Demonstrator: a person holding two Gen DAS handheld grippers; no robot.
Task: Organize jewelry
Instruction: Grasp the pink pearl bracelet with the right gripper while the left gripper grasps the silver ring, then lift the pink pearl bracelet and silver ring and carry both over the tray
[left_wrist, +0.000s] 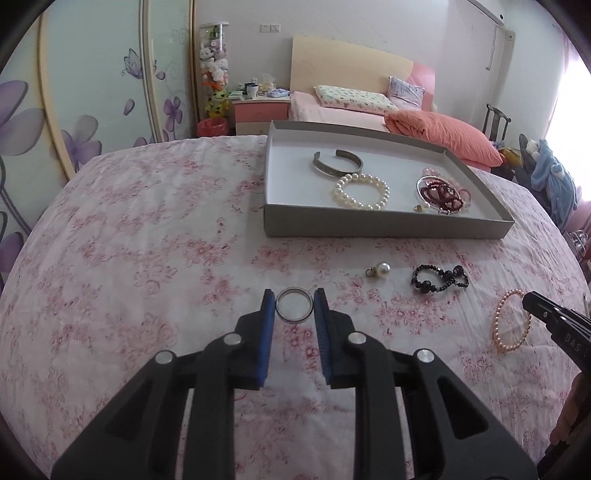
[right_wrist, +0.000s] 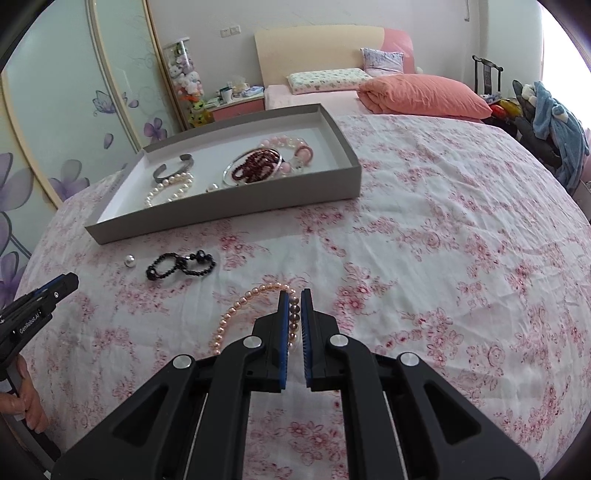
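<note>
On the floral bedspread (left_wrist: 147, 229), your left gripper (left_wrist: 294, 301) stands with jaws spread around a silver ring (left_wrist: 294, 306), neither pad clearly touching it. Your right gripper (right_wrist: 294, 301) has its jaws nearly closed on the pink pearl bracelet (right_wrist: 240, 306). Ahead, the grey tray (left_wrist: 388, 221) holds several bracelets; a black bead bracelet (left_wrist: 439, 278) and pearl pendant (left_wrist: 378, 269) lie outside it.
</note>
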